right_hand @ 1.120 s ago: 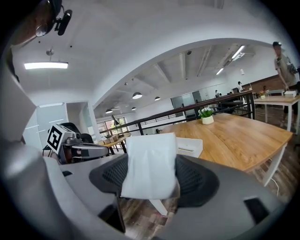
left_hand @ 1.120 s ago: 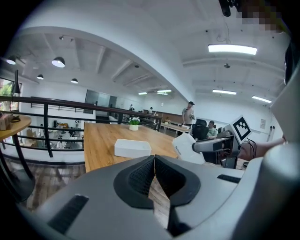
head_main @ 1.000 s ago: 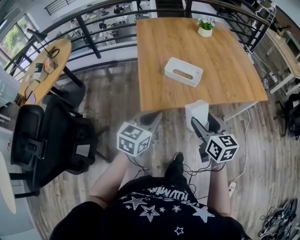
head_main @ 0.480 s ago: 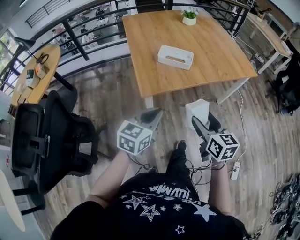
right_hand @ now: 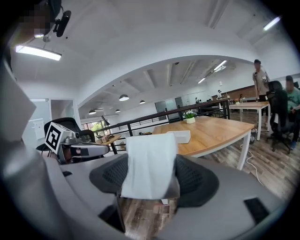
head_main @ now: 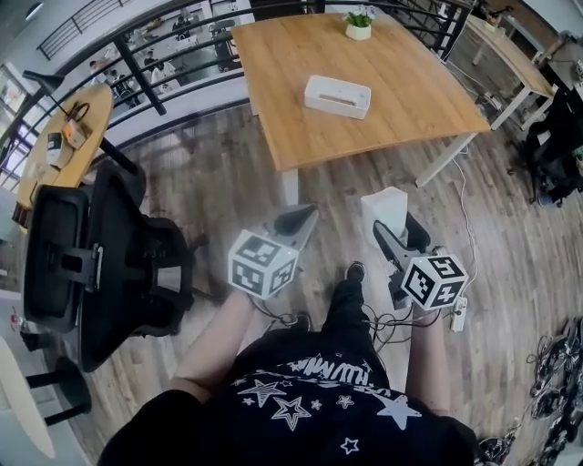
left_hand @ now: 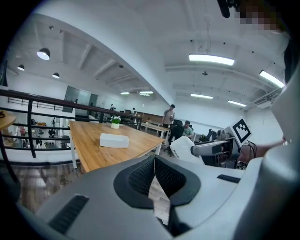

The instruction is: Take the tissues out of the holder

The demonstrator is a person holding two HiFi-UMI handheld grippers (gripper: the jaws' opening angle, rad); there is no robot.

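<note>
White paper tissue (head_main: 383, 209), a single sheet, stands pinched between the closed jaws of the right gripper (head_main: 396, 233). The left gripper (head_main: 301, 218) has its jaws pressed together on nothing. Compared with a second ago, the square light-wood table (head_main: 410, 100) and the one white rectangular tissue holder (head_main: 337, 96) on it sit farther up the head view, well apart from both grippers. One small potted green plant (head_main: 358, 25) stands near the table's far edge.

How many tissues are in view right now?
1: a white paper tissue clamped in the right tongs. More may be hidden inside the white rectangular holder on the wooden table.
</note>
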